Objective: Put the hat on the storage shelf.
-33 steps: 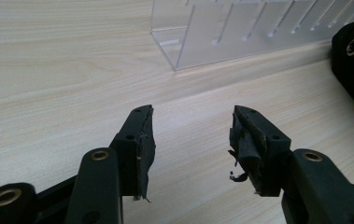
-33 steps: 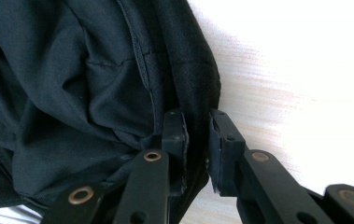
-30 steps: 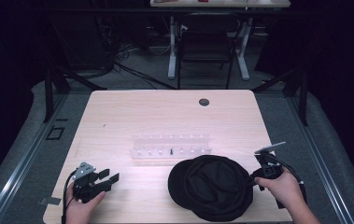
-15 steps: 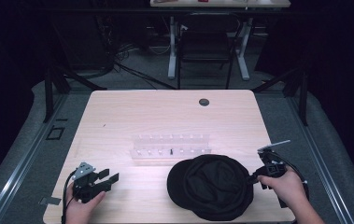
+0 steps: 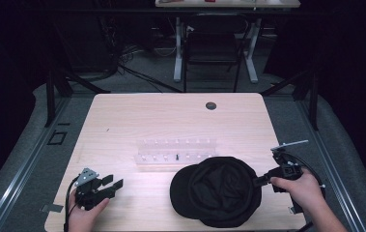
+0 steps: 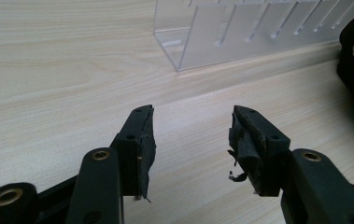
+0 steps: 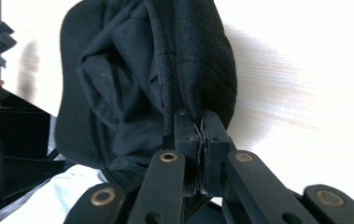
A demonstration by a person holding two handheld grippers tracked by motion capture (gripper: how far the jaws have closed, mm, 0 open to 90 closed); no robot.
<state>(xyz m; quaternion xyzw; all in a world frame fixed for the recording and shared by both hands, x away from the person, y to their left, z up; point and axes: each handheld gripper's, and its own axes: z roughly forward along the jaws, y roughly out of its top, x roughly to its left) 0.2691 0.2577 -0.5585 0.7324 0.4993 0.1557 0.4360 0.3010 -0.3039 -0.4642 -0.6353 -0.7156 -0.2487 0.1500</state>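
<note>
A black cap [image 5: 217, 191] lies upside down near the table's front edge, right of centre, its lining facing up [image 7: 132, 79]. My right gripper [image 5: 257, 181] comes in from the right and is shut on the cap's right rim. In the right gripper view the two jaws meet [image 7: 200, 126] with the stitched edge pinched between them, and that side is raised a little off the wood. My left gripper [image 5: 113, 185] rests at the front left of the table, well apart from the cap. Its jaws stand open [image 6: 191, 135] with only bare wood between them.
A clear acrylic rack [image 5: 176, 151] with several slots stands just behind the cap, and it also appears [image 6: 240, 28] ahead of the left jaws. The light wooden table [image 5: 171, 116] has a round cable hole [image 5: 211, 105] at the back. A chair [image 5: 214, 38] stands beyond it.
The right hand has risen slightly with the cap's rim between its jaws, and the cap's right side has lifted and shifted a little. The left hand has stayed still.
</note>
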